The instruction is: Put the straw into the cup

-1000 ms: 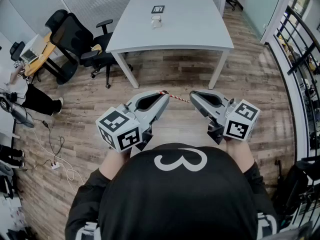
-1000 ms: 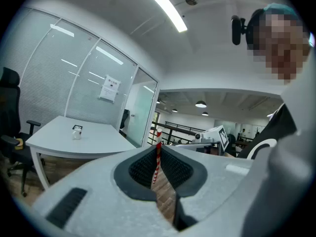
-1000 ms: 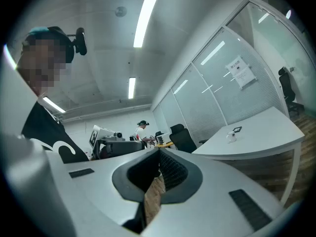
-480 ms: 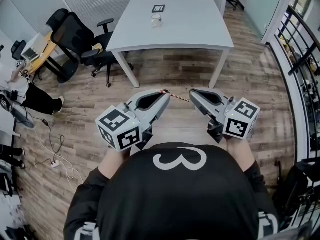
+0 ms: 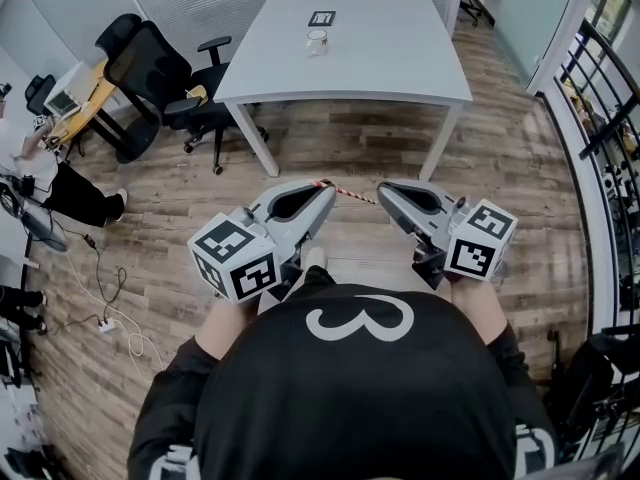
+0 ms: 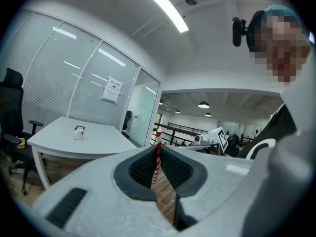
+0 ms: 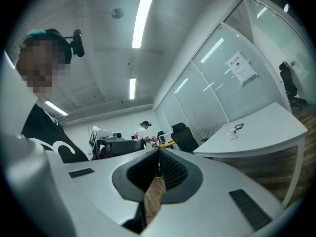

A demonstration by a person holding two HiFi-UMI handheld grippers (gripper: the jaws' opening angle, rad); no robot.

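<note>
A person stands on a wood floor (image 5: 150,218) well short of a white desk (image 5: 390,63), a gripper in each hand. The head view shows a red-and-white striped straw (image 5: 350,193) bridging the left gripper (image 5: 325,186) and the right gripper (image 5: 382,190), far from the cup (image 5: 316,41) on the desk beside a square marker card (image 5: 321,17). The left gripper view alone shows the left gripper (image 6: 158,149) with its fingers pinching the straw (image 6: 157,163) upright between them. In the right gripper view, the right gripper (image 7: 159,153) has its fingers pressed together at the tips; no straw shows there, so whether they nip its end cannot be told. That view alone catches a worker (image 7: 144,129) at far desks.
</note>
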